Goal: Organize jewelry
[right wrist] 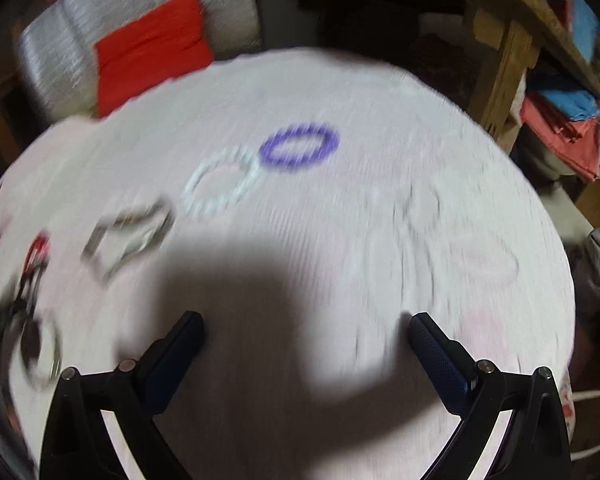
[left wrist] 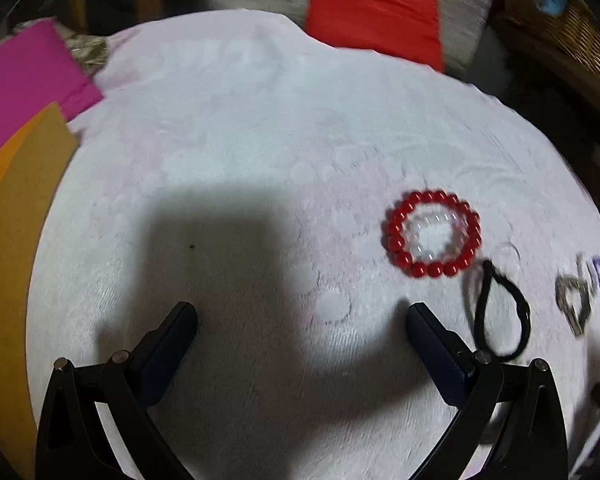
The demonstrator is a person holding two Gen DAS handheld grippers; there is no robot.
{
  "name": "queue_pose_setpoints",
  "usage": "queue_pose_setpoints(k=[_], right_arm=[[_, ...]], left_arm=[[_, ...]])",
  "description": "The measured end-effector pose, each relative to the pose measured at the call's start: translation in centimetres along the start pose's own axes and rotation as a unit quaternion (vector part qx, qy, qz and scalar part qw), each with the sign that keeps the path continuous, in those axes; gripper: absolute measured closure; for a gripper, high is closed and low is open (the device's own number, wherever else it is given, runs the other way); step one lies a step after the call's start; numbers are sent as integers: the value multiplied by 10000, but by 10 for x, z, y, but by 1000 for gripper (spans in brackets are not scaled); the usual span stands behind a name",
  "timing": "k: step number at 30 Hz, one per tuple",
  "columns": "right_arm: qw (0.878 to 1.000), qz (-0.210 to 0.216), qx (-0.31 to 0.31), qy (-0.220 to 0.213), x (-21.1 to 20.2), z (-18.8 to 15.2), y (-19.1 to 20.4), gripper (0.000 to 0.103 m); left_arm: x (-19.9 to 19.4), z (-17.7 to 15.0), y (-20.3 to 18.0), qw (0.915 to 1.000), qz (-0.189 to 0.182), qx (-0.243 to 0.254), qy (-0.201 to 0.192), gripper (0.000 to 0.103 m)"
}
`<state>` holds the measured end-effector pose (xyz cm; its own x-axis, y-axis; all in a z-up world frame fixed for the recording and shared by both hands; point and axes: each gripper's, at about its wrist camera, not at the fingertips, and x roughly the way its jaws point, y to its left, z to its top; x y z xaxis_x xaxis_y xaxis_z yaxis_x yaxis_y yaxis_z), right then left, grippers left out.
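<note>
Left wrist: red bead bracelet [left wrist: 433, 233] ringing a clear one, black hair tie [left wrist: 500, 312] just beside it. Both grippers [left wrist: 300, 316] [right wrist: 306, 326] wide open, empty. Purple bracelet [right wrist: 299, 148] etc. loose on cloth [left wrist: 240, 140]; sorting looks barely begun.

A pale embossed cloth [left wrist: 260, 140] covered the round surface. Wooden shelving [right wrist: 512, 52] stood upper right; a red cushion [left wrist: 374, 12] lay beyond.
</note>
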<state>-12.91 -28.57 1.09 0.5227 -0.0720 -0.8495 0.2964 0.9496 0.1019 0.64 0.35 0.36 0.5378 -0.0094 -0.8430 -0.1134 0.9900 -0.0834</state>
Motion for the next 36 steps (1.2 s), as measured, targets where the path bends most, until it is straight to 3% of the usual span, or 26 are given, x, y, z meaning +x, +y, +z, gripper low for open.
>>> queue_pose_setpoints(k=[2, 5, 8, 9, 12, 14, 16, 18, 22, 27, 36], right_arm=[[9997, 179, -128, -120, -23, -18, 3, 0], [9931, 110, -676, -953, -84, -44, 17, 0], [9784, 151, -1016, -1795, -147, -67, 26, 0], [9735, 191, -1067, -2013, -165, -72, 28, 0], [9572, 290, -1215, -2611, -214, -75, 35, 0], [9485, 366, -1215, -2903, -235, -76, 39, 0], [9414, 511, -1123, -3139, -258, -79, 39, 0], [9389, 645, -999, -3229, -274, -84, 44, 0], [9424, 717, -1060, -3091, -287, -85, 49, 0], [9495, 709, -1106, -2848, -270, -83, 54, 0], [9532, 673, -977, -2780, -256, -82, 54, 0]], left_arm=[[-10, -4, 7, 9992, -280, 138, 248, 0], [-56, -21, 34, 9964, -723, -407, 142, 0], [-124, -41, 46, 9974, -299, -357, -542, 0], [-158, -52, 45, 9950, -18, -194, -975, 0], [-232, -72, 43, 9831, 321, 96, -1799, 0], [-279, -89, 40, 9743, 402, 176, -2211, 0], [-310, -106, 37, 9654, 216, 301, -2581, 0], [-331, -113, 34, 9576, 30, 417, -2852, 0], [-332, -114, 25, 9718, 185, 427, -2312, 0], [-333, -117, 18, 9687, 511, 452, -2388, 0], [-332, -122, 3, 9694, 576, 509, -2333, 0]])
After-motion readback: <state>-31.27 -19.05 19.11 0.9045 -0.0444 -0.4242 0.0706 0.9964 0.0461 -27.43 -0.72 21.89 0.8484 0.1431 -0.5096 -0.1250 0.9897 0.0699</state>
